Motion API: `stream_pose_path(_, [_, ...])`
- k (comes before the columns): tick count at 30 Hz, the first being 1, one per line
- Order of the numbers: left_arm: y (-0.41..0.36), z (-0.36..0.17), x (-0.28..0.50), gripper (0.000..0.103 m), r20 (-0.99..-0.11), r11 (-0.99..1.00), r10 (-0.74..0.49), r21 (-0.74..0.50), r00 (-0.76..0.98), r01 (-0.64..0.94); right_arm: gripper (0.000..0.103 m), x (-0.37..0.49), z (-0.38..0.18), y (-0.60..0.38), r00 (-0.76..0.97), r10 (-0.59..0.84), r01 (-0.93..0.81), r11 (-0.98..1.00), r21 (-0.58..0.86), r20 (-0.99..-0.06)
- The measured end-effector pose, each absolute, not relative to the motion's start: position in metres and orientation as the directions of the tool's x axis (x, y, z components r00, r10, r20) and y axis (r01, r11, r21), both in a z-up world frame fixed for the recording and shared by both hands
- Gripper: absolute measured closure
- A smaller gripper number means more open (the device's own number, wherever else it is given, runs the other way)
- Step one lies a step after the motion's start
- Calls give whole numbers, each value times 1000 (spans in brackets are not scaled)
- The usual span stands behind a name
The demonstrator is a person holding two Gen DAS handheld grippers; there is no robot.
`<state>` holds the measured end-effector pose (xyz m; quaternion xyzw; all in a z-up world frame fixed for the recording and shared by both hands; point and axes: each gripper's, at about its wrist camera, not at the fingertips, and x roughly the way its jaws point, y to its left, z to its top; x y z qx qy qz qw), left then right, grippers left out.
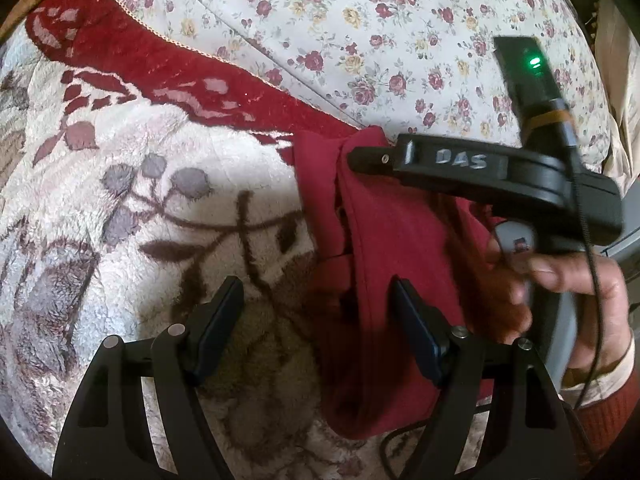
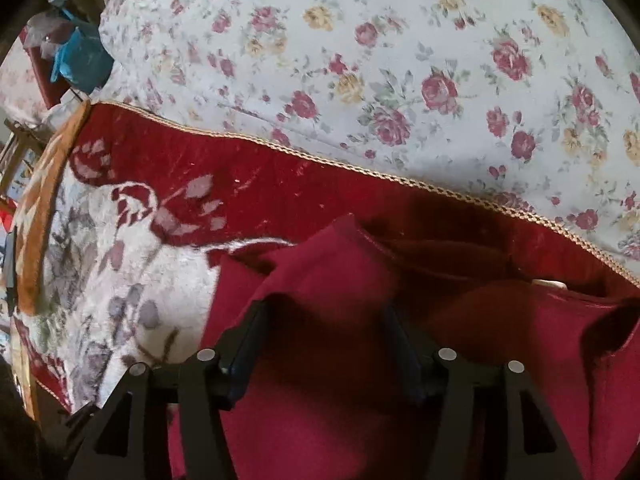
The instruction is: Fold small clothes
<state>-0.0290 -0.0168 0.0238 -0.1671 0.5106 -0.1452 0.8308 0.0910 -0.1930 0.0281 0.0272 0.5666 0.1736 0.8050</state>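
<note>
A small dark red garment (image 1: pixel 384 248) lies bunched on a fluffy cream blanket with a red border (image 1: pixel 168 184). My left gripper (image 1: pixel 316 300) is open above the blanket, its right finger (image 1: pixel 412 320) against the garment's left fold. My right gripper shows in the left wrist view as a black body marked "DAS" (image 1: pixel 460 160), held by a hand (image 1: pixel 568 288), its tip over the garment's upper edge. In the right wrist view my right gripper (image 2: pixel 320 320) is open just over the garment (image 2: pixel 328 360), cloth lying between and under the fingers.
A floral bedsheet (image 2: pixel 400 60) lies beyond the blanket's braided edge (image 2: pixel 360 168). Blue and red clutter (image 2: pixel 80 60) sits off the bed at the upper left. A black cable (image 1: pixel 588 320) hangs from the right gripper.
</note>
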Motion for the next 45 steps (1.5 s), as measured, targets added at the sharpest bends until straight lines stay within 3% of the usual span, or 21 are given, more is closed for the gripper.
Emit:
stream_pose_path(8, [-16,24,-29,26,-799,901,-413,-427,437,71,30,82,30,-155,257,298,-347,916,200,-919])
stream_pose_path(15, [-15,25,-29,26,-799,901,-413,-427,436,71,16,84,9,-133,236,227,-402,908,118,-945])
stream_pose_path(21, [-16,25,-29,25,-799,902,-411,-425,438,72,16,84,5,-124,266,179,-421,906,53,-947])
stream_pose_path(23, [-16,25,-28,25,-800,903,-410,-423,439,72,18,83,5,-124,282,177,-424,904,43,-943])
stream_pose_path(31, [-19,25,-27,25,-785,890,-436,-447,440,84,65,73,26,-146,330,254,-425,900,97,-909])
stream_pose_path(34, [-22,25,-27,25,-771,873,-471,-477,428,100,74,69,36,-151,346,279,-424,898,115,-896])
stream_pose_path(41, [-40,23,-27,26,-728,821,-565,-544,389,175,78,63,55,-178,364,344,-381,903,198,-866])
stream_pose_path(45, [-58,21,-26,35,-703,782,-622,-576,345,236,78,59,58,-197,353,420,-344,889,302,-836])
